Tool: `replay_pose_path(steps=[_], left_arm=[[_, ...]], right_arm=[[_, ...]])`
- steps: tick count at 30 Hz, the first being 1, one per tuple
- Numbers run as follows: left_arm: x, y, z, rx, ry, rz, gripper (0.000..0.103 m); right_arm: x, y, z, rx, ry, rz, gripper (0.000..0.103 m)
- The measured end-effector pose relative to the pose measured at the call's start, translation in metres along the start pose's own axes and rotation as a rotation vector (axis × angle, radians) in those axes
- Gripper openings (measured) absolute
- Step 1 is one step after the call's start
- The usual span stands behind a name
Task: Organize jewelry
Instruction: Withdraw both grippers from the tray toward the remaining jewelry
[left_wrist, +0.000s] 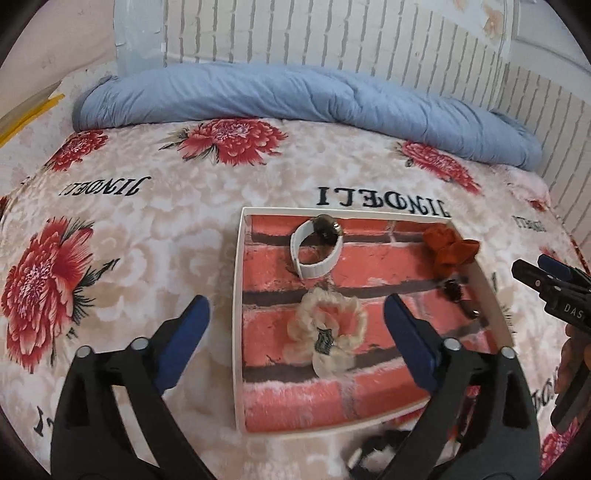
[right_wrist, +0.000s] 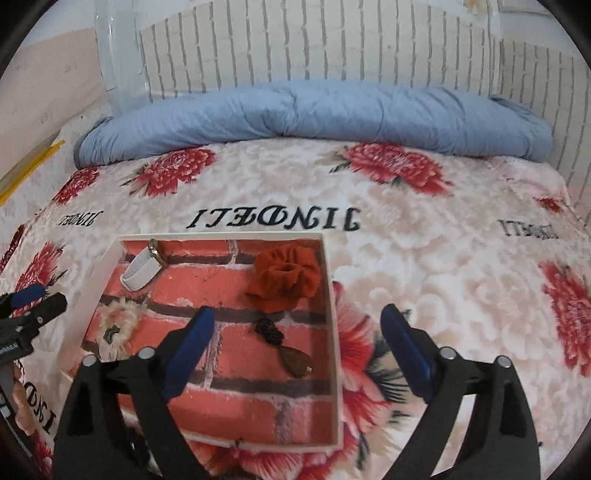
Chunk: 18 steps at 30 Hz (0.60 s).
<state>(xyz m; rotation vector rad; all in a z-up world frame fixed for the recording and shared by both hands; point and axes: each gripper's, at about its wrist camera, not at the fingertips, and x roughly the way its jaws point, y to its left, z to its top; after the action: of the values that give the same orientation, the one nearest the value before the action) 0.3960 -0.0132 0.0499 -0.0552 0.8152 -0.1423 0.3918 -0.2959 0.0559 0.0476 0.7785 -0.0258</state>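
A white tray (left_wrist: 238, 314) with a red brick-pattern floor lies on the floral bedspread; it also shows in the right wrist view (right_wrist: 334, 332). In it lie a white watch band (left_wrist: 314, 254) (right_wrist: 142, 271), a cream scrunchie (left_wrist: 328, 332) (right_wrist: 116, 328), an orange scrunchie (left_wrist: 448, 249) (right_wrist: 284, 280) and a dark pendant with a brown drop (right_wrist: 291, 354) (left_wrist: 456, 291). My left gripper (left_wrist: 297, 317) is open and empty above the tray's near left part. My right gripper (right_wrist: 299, 328) is open and empty above the tray's right edge. A black object (left_wrist: 380, 446) lies partly hidden by the tray's near edge.
The floral bedspread (right_wrist: 443, 258) spreads around the tray. A rolled blue quilt (right_wrist: 314, 118) lies along the far side against a white slatted headboard (right_wrist: 295, 44). A yellow-edged object (left_wrist: 26, 114) sits at the far left.
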Motion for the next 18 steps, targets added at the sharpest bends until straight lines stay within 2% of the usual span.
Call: replay_pose_path(steps=[4, 10, 18], left_arm=[[-0.019, 0.001, -0.005, -0.009, -0.006, -0.012, 0.096], [-0.048, 0.002, -0.017, 0.016, -0.032, 0.004, 0.098], [-0.081, 0.009, -0.050, 0.020, -0.042, 0.004, 0.098]], right_arm=[[-0.025, -0.004, -0.003, -0.032, -0.021, -0.037, 0.092], [-0.056, -0.010, -0.018, -0.009, -0.054, -0.040, 0.093], [-0.083, -0.006, -0.062, 0.008, -0.053, -0.042, 0.093]])
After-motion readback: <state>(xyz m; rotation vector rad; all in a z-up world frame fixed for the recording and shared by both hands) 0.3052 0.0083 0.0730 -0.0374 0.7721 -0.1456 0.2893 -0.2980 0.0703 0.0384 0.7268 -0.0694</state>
